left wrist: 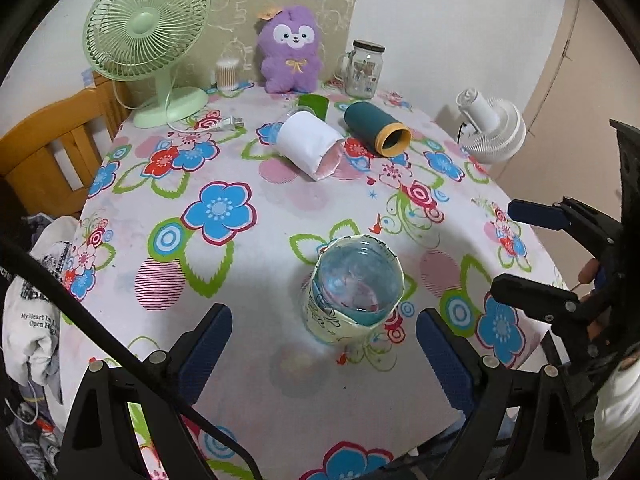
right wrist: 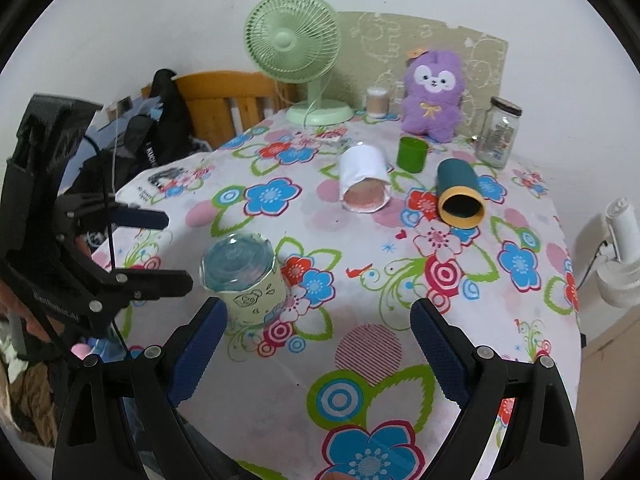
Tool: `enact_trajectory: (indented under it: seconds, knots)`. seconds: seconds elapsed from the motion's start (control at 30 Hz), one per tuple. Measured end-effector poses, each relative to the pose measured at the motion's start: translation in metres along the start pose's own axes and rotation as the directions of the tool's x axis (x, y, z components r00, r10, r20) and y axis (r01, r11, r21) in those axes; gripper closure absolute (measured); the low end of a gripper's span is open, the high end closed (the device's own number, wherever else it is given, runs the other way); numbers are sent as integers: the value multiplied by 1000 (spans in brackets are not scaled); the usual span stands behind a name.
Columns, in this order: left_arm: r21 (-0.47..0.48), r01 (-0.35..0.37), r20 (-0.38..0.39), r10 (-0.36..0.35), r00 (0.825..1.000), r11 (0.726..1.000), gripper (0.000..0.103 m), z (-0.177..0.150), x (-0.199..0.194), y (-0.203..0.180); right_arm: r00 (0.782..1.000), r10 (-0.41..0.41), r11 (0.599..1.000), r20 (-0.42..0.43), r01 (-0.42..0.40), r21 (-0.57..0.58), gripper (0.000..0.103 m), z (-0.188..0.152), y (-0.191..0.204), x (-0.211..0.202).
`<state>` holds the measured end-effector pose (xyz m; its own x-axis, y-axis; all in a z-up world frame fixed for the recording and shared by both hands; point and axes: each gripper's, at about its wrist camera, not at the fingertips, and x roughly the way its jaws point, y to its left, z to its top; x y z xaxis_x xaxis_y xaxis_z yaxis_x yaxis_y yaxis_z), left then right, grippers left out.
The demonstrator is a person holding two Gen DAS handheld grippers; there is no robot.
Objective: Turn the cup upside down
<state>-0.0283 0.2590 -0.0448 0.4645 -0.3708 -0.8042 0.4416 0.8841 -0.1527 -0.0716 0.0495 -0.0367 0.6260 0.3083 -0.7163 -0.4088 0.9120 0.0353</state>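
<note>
1. Nearest the lens sat the left tongs point(left wrist: 324, 360), blue-padded fingers point(left wrist: 206, 350) spread wide and gripping nothing, with the clear plastic cup wrapped in a pale yellow cartoon paper sleeve point(left wrist: 354, 294) standing between and just ahead of them.
2. It looked already bottom-up, though the clear plastic made that hard to call.
3. Right tongs point(right wrist: 318, 344) hung just as wide and empty, the cup point(right wrist: 244, 278) just beyond the left finger.
4. For a clean flip: close on the sleeve at mid-height, gently, since thin plastic buckles; lift clear before rolling the wrist.
5. Beneath it all lay the table point(left wrist: 248, 288) under a floral cloth, with a white-wrapped cup point(left wrist: 310, 148) and a teal tube point(left wrist: 376, 128) lying on their sides.
6. Further back stood a green desk fan point(left wrist: 146, 36), a purple plush toy point(left wrist: 290, 50) and a glass jar point(left wrist: 364, 68) against a pale wall.
</note>
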Motion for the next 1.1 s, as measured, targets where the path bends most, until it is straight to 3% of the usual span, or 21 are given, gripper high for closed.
enact_trajectory:
  seconds: [0.2, 0.4, 0.7, 1.1]
  knots:
    - [4, 31, 34, -31, 999, 1000, 8, -3, 2, -2, 998, -63, 998, 16, 63, 23, 9, 0, 6, -8]
    - [36, 58, 19, -58, 998, 998, 8, -6, 6, -5, 996, -87, 995, 7, 86, 56, 5, -2, 13, -10]
    - [79, 87, -14, -86, 996, 993, 8, -10, 11, -4, 995, -97, 990, -25, 100, 103, 5, -7, 17, -7]
    - [98, 81, -5, -81, 997, 992, 8, -12, 8, -4, 993, -116, 991, -31, 118, 68, 5, -9, 33, -4]
